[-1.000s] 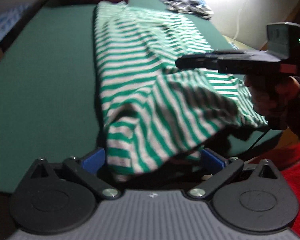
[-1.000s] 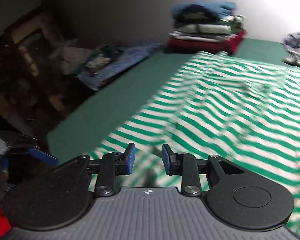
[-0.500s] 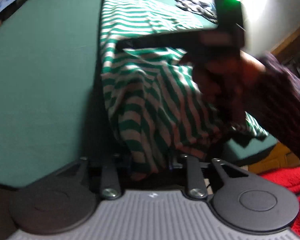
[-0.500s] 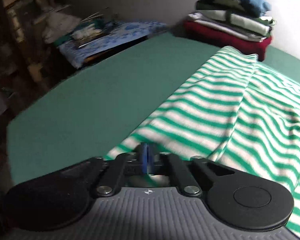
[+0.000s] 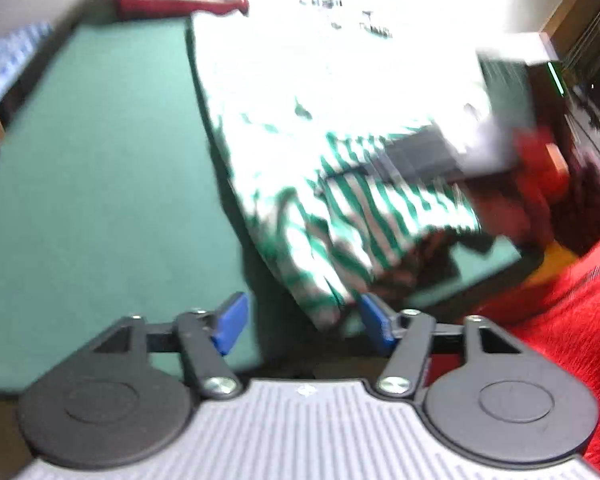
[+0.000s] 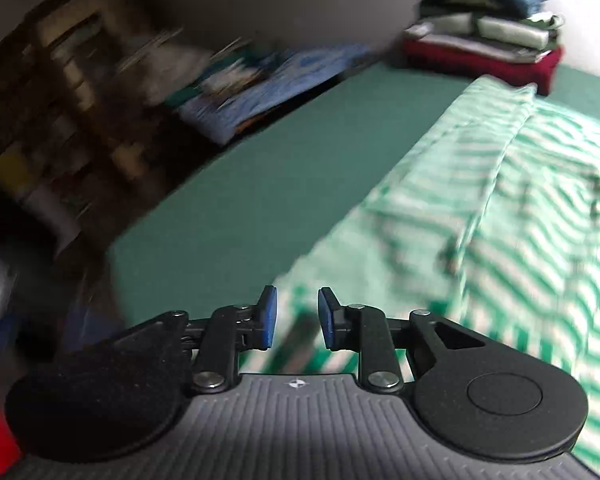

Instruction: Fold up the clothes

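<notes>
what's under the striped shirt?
The striped shirt lies on the green table cover, which shows bare beside it and runs under its edge. Whatever else sits beneath the shirt is covered. The folded pile stands beyond it, not under.

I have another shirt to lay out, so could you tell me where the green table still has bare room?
The widest bare patch of the table lies between the striped shirt and the edge by the blue cloth. A small corner shows beyond the shirt's hem. The far end is crowded: a folded stack sits there, touching the shirt.
</notes>
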A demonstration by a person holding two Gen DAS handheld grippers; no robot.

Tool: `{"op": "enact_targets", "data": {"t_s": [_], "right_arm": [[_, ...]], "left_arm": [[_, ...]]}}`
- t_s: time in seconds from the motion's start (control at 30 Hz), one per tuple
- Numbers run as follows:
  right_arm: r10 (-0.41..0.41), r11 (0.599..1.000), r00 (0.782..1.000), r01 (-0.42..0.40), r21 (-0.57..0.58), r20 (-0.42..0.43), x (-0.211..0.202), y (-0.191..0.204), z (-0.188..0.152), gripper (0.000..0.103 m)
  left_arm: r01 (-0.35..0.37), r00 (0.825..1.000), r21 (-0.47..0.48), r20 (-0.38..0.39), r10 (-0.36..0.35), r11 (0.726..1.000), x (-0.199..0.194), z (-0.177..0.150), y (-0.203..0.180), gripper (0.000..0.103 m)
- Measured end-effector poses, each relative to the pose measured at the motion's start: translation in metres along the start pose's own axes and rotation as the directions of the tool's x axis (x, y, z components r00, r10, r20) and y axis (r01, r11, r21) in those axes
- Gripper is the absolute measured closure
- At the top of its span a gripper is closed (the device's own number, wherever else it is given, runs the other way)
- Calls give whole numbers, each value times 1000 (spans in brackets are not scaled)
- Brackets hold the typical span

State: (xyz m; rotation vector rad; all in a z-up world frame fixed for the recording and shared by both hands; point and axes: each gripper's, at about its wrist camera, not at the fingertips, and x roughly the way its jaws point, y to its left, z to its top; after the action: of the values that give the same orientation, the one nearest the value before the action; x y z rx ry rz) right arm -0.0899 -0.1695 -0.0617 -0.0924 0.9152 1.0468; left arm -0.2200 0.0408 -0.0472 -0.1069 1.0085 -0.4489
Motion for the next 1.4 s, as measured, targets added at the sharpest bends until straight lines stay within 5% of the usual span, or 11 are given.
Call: {"op": "enact_targets", "data": {"t_s": [0.17,0.4,0.53,0.63,0.73,0.83,1.07,1.17,1.27,1.37,1.4], "right_arm": [[-66,998,986,66,-5,-151,-25,8,-53,81],[-205,978,978,206,43,-35,-66,24,-71,78],[-367,930,930,367,10,31,-76,30,-74,59],[-457,889,889,454,67,34,-87,23,-78,50],[-484,857,875,472,206,8,-93,6,-83,53],[-457,833,889,422,357,15,-89,-6,-88,102],[-447,825,879,333,457,166,-113,5,-85,102],[-511,778,853,408,477,104,-106,0,-89,79],[-455,793,887,363,490,80,-92,0,-94,64],[-458,786,886,366,499,71,-80,4,-97,63],[-466,780,882,375,501,64,-78,4,-98,73]], "left_arm": [[31,1000,100,2,-31,995,14,22,-2,38],[125,985,343,-155,-75,931,34,20,-23,29],[95,984,410,-178,-23,907,46,20,-23,24],[81,978,458,-206,17,885,53,14,-22,39],[112,969,463,-246,6,879,64,9,-20,78],[123,973,461,-232,-14,879,60,10,-16,91],[28,985,442,-165,50,897,32,32,16,92],[55,983,438,-179,28,897,33,30,18,92],[98,981,467,-193,-7,879,42,19,-2,90],[107,980,491,-198,-8,865,52,9,-15,90],[104,981,488,-196,-7,866,54,8,-15,90]]}}
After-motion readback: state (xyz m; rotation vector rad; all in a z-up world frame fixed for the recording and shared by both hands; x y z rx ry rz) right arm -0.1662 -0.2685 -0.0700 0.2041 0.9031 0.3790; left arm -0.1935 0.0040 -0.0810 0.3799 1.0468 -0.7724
